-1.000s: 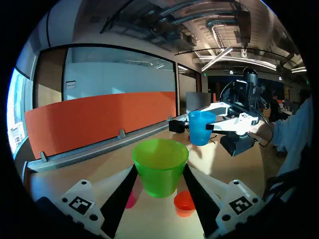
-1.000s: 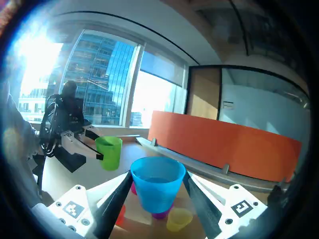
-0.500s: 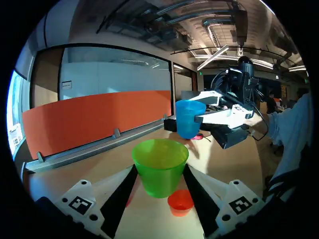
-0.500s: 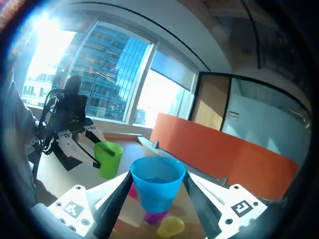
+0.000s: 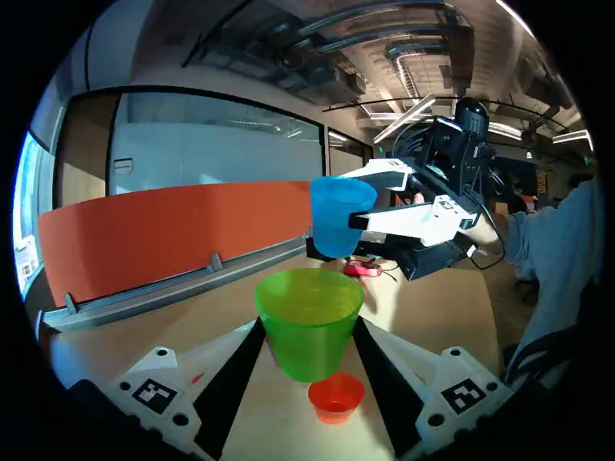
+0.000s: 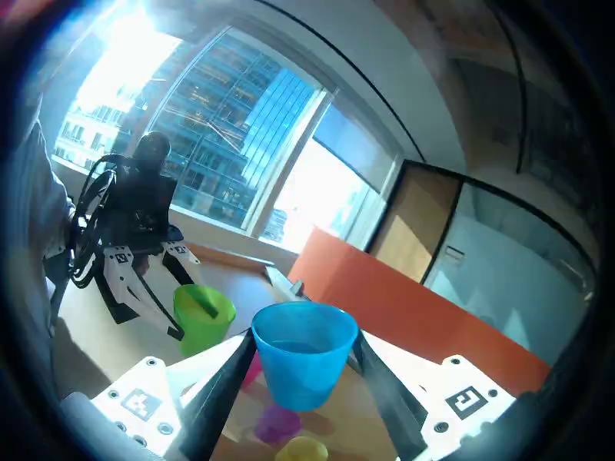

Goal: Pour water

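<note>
My left gripper [image 5: 309,349] is shut on a green cup [image 5: 309,320], held upright above the wooden table [image 5: 430,307]. In the left gripper view the blue cup [image 5: 337,215] hangs higher and just behind the green one, pinched by the right gripper [image 5: 346,219]. In the right gripper view my right gripper [image 6: 304,376] is shut on the blue cup [image 6: 302,363], which has water in it and leans slightly. The green cup [image 6: 201,316] shows lower left there, held by the left gripper [image 6: 184,307].
A small orange cup [image 5: 336,396] stands on the table below the green cup. Purple [image 6: 277,422], yellow [image 6: 301,449] and pink [image 6: 252,369] small cups sit under the blue cup. An orange partition [image 5: 169,223] with a metal rail runs along the table's far side. A person's sleeve [image 5: 561,246] is at right.
The blue cup has risen and moved closer, over toward the green cup, and the right gripper view has tilted upward. The green cup stays held in place.
</note>
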Demonstrator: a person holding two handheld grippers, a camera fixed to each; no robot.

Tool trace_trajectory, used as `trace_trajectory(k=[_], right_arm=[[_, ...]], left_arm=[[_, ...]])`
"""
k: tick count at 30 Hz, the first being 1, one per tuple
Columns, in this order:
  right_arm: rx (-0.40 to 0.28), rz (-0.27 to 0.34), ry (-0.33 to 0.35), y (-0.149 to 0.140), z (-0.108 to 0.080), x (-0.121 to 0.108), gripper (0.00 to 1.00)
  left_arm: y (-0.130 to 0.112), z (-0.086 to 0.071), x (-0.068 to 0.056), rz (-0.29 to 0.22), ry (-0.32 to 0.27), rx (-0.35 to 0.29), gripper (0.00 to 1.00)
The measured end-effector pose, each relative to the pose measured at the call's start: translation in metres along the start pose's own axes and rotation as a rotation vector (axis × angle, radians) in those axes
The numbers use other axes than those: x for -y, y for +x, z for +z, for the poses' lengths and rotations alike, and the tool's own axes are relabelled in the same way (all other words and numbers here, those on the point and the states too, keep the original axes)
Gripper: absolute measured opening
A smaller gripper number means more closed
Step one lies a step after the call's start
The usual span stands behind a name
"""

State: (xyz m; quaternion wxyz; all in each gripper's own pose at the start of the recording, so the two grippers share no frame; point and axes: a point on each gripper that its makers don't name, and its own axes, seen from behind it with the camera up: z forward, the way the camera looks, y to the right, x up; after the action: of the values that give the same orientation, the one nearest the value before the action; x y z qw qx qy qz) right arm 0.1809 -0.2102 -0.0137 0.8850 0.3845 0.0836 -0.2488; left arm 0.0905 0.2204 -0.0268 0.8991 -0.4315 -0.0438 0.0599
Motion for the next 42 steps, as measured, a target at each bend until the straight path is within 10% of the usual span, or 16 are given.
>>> trace_trajectory(k=[42], right_arm=[[0.003, -0.525, -0.003, 0.048, 0.046, -0.011, 0.92]], left_arm=[[0.013, 0.011, -0.021, 0.009, -0.052, -0.025, 0.82]])
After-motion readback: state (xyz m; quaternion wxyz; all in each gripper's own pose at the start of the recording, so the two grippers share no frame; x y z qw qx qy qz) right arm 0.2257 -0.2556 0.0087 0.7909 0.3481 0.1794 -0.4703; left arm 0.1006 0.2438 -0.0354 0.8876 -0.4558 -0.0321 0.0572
